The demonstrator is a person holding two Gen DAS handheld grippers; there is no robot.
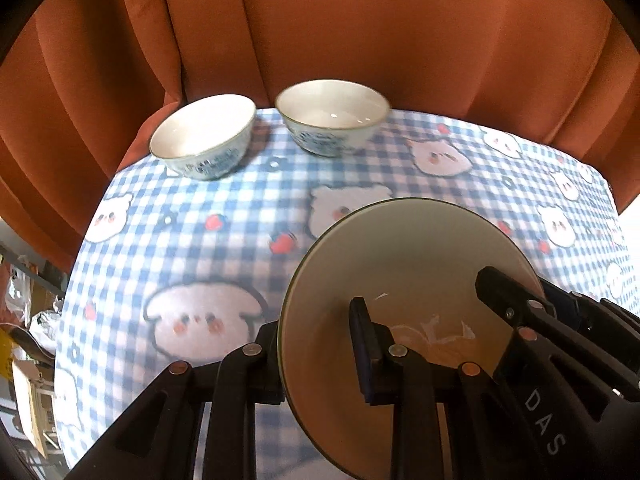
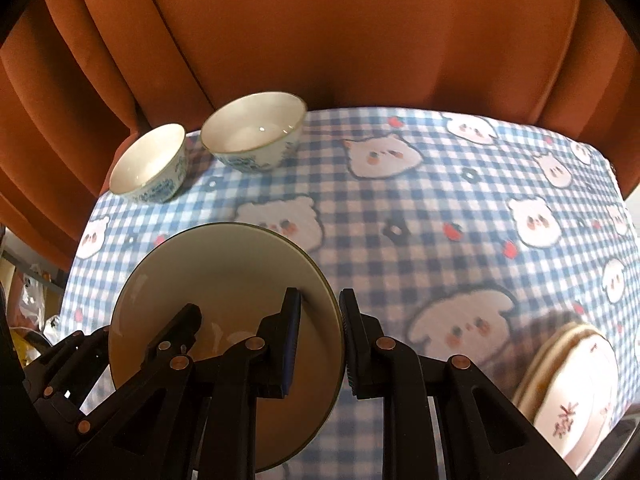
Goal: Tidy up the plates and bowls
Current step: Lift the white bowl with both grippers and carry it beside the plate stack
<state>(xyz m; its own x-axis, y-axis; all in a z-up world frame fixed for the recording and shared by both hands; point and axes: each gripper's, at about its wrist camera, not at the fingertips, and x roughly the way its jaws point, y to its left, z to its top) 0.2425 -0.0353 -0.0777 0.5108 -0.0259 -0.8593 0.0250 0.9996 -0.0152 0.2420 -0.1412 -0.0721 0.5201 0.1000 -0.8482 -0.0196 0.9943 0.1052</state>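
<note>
While both tools clamp plate, stack (R only)

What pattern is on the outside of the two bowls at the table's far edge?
A blue print on white, on both small ceramic bowls; clearest in the left wrist view.

Two small bowls, one at far left and one just right of it. One large plate near. Two stacked plates near right. Two claws, left claw and right claw.
</note>
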